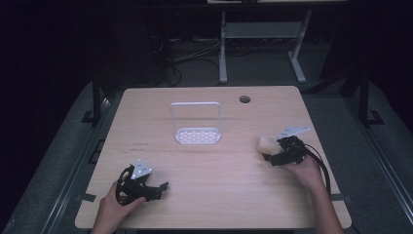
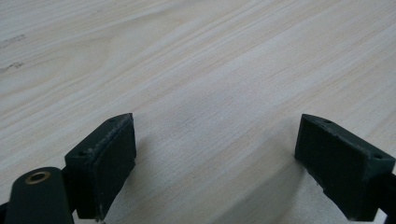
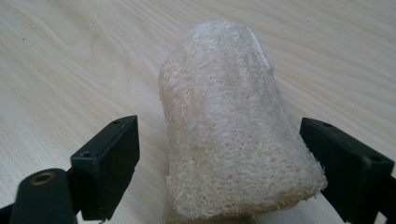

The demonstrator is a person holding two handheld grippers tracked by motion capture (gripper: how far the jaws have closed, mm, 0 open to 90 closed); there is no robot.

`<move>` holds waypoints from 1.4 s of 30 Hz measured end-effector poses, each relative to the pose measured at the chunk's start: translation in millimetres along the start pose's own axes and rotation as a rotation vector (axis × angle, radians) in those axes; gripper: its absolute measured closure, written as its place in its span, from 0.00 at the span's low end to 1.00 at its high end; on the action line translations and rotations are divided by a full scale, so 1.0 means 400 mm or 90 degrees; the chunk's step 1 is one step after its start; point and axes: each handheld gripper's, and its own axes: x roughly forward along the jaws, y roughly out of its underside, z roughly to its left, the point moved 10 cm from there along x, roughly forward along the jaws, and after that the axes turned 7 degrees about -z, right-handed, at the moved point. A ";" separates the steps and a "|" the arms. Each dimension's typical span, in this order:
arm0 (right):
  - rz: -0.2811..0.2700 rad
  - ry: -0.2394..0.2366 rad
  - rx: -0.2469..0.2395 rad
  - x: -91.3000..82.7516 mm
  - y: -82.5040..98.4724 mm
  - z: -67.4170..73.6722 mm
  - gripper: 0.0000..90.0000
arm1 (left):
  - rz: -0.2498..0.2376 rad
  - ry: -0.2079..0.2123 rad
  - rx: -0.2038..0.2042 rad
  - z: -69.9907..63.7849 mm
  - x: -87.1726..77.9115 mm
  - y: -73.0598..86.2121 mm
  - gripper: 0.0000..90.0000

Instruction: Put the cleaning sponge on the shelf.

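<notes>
The light, springy loofah sponge (image 3: 233,135), lying on the desk (image 1: 214,165) between the wide-spread fingers (image 3: 109,163) of the right gripper (image 1: 278,152), is best pinched across its broad near end, while the left gripper (image 1: 155,189) is held wide and empty.

white rack (image 1: 196,124) mid-table, open tabletop (image 1: 219,170) around

**Where things sit on the table**

A rack (image 1: 196,127) stands on the table (image 1: 214,195) at its middle, toward the far edge, with a hole (image 1: 245,99) in the tabletop behind it to the right. A loofah (image 1: 267,144) lies near the right edge, between the spread jaws of the right gripper (image 1: 277,155). The left gripper (image 1: 155,189) rests at the near left, well apart from both.
</notes>
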 end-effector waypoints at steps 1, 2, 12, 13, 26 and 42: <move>0.001 0.002 0.000 0.000 0.002 -0.002 0.16 | 0.000 0.000 0.000 0.000 0.000 0.000 0.13; 0.001 0.004 0.000 0.001 0.004 -0.003 0.16 | 0.000 0.000 0.000 0.000 0.000 0.000 0.13; -0.008 0.013 0.003 -0.001 0.005 -0.010 0.29 | 0.000 0.000 0.000 0.000 0.000 0.000 0.13; -0.011 0.013 0.001 -0.002 0.005 -0.010 0.31 | 0.000 0.000 0.000 0.000 0.000 0.000 0.13; -0.023 0.021 0.008 -0.021 -0.001 -0.009 0.34 | 0.002 0.000 0.002 0.000 0.000 0.001 0.13; -0.039 0.016 0.014 -0.064 -0.018 0.011 0.34 | 0.000 0.000 0.000 0.000 0.000 0.000 0.13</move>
